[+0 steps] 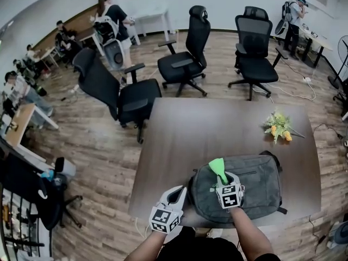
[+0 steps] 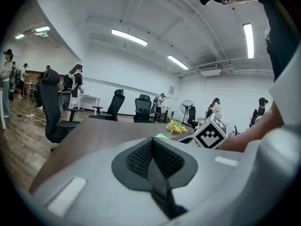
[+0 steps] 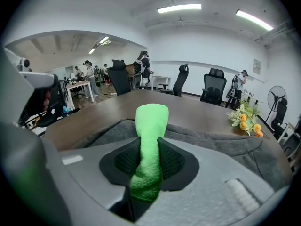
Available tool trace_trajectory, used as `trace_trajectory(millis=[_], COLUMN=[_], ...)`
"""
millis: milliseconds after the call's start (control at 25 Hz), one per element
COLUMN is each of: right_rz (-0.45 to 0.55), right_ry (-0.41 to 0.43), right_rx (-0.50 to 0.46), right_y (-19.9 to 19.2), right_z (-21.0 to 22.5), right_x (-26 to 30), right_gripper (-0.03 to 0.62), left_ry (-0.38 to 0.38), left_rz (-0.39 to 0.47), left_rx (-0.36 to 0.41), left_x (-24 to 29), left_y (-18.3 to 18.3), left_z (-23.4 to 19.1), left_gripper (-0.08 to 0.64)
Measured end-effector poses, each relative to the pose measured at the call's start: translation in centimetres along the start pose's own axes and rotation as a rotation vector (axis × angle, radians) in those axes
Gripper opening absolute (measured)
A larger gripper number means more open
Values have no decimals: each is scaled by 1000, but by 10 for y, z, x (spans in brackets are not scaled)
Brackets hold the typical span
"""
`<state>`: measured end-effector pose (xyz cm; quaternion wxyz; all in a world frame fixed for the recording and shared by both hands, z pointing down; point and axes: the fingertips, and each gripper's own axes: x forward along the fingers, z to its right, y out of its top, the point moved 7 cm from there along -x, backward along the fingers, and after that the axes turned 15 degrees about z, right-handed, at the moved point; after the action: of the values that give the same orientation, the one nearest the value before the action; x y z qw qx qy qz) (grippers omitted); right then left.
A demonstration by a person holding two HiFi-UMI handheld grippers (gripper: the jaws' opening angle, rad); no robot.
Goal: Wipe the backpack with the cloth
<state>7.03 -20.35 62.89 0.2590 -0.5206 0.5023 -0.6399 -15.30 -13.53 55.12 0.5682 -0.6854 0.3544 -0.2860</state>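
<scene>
A grey backpack (image 1: 255,186) lies flat on the brown table (image 1: 206,129) near its front edge. My right gripper (image 1: 224,179) hovers over the pack's left part, shut on a bright green cloth (image 1: 218,168) that sticks out ahead of the jaws. In the right gripper view the cloth (image 3: 149,145) stands pinched between the black pads, with the backpack (image 3: 225,140) spread just beyond. My left gripper (image 1: 176,194) sits at the table's front edge, left of the pack, its jaws shut with nothing between them (image 2: 153,161). The right gripper's marker cube (image 2: 211,132) shows in the left gripper view.
A small bunch of yellow flowers (image 1: 280,126) lies on the table's far right. Three black office chairs (image 1: 187,53) stand beyond the table's far side. People stand and sit at desks along the walls. A fan (image 1: 340,64) is at the right.
</scene>
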Motion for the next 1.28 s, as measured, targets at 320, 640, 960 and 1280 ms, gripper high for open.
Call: trace_trajectory(millis=[320, 640, 960, 1280], right_rz=[-57, -171, -229, -250], right_ry=[-99, -285, -432, -545], right_rx=[-89, -186, -270, -306], right_y=[-10, -14, -11, -11], right_z=[41, 94, 137, 172], right_x=[-16, -36, -56, -80], right_gripper=[98, 98, 98, 98], left_ry=[-42, -91, -113, -131], left_rz=[-18, -40, -54, -59], left_rx=[-8, 6, 6, 5], left_x=[6, 13, 15, 17], left_y=[-7, -11, -14, -17], left_z=[7, 15, 16, 21], left_gripper=[20, 20, 20, 20])
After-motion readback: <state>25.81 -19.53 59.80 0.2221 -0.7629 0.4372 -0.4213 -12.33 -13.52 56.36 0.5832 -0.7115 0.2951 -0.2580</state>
